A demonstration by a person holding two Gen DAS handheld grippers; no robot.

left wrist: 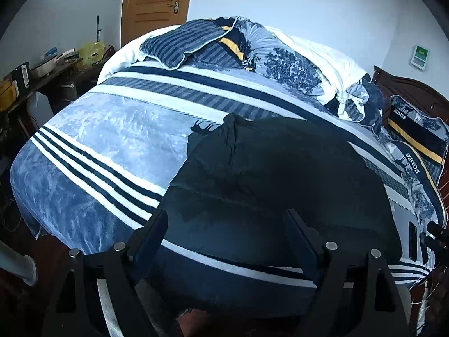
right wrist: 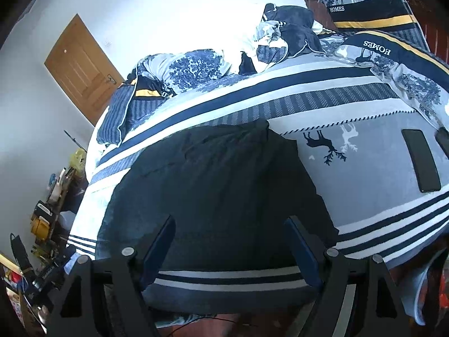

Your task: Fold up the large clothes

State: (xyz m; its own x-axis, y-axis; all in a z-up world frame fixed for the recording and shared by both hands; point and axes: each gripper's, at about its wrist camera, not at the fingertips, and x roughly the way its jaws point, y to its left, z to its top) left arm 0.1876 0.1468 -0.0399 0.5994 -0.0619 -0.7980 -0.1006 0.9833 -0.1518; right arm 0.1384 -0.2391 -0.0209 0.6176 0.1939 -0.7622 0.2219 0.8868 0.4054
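A large dark garment [left wrist: 275,179] lies spread flat on the blue and white striped bed cover [left wrist: 106,140]. It also shows in the right wrist view [right wrist: 213,185], on the same cover [right wrist: 364,168]. My left gripper [left wrist: 227,219] is open and empty, held above the garment's near edge at the foot of the bed. My right gripper [right wrist: 230,224] is open and empty too, held above the garment's near edge. Neither gripper touches the cloth.
Pillows [left wrist: 415,143] and a bunched quilt [left wrist: 280,56] lie along the head and far side of the bed. Two dark phones [right wrist: 423,160] lie on the cover right of the garment. A cluttered table [left wrist: 36,70] and a wooden door [left wrist: 157,2] stand at the left.
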